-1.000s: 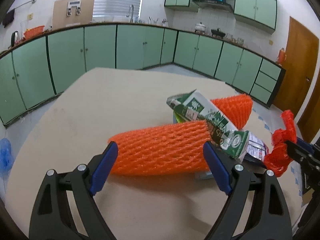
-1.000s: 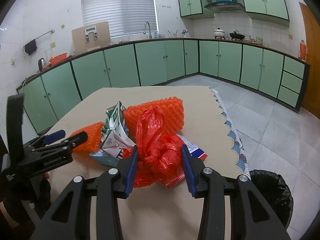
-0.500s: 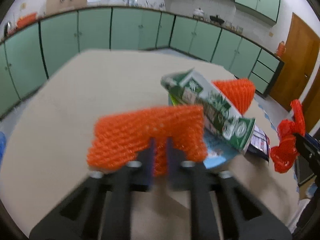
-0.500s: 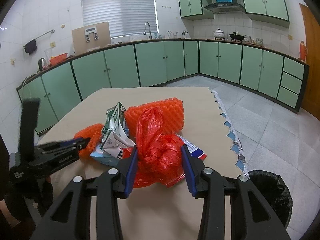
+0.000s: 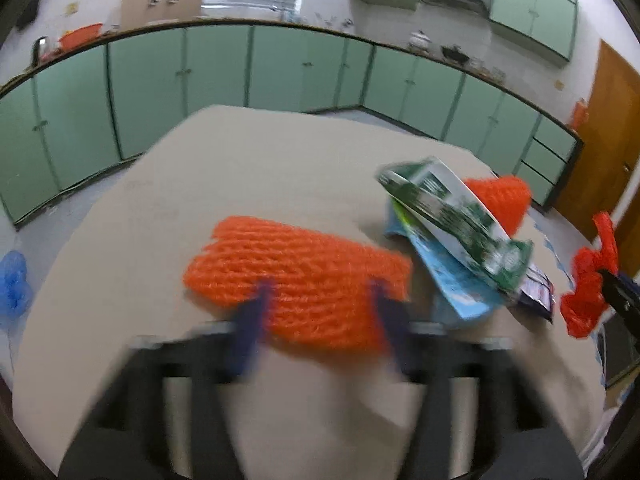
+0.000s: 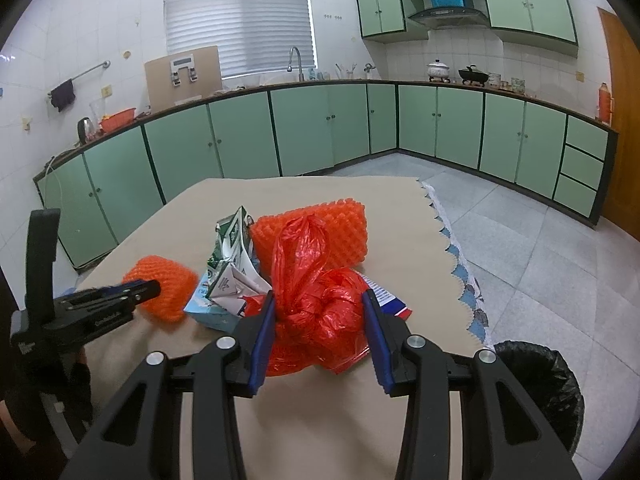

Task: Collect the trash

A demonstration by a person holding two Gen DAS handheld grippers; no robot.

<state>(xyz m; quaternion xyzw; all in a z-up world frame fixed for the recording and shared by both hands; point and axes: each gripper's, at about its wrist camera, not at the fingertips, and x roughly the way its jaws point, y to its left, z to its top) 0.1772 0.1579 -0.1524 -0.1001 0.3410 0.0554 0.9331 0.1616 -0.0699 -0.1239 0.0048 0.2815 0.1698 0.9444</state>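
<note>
The left gripper (image 5: 318,312), half a second ago pinched on the foam net (image 5: 296,276), now has its fingers apart astride it, so the pickup must be retried, while the right gripper (image 6: 320,336) fingers bracket the red bag (image 6: 316,292), grip unclear.

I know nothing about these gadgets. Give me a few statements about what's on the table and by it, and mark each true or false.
1. The right gripper has a red plastic bag between its jaws. True.
2. The green and white carton stands upright on its own, apart from the pile. False: it lies crumpled among the other trash.
3. A black-lined bin sits on the floor beside the table. True.
4. The left gripper is at a blue foam net. False: the foam net is orange.
5. Only one orange foam net is on the table. False: a second foam net lies behind the bag.
</note>
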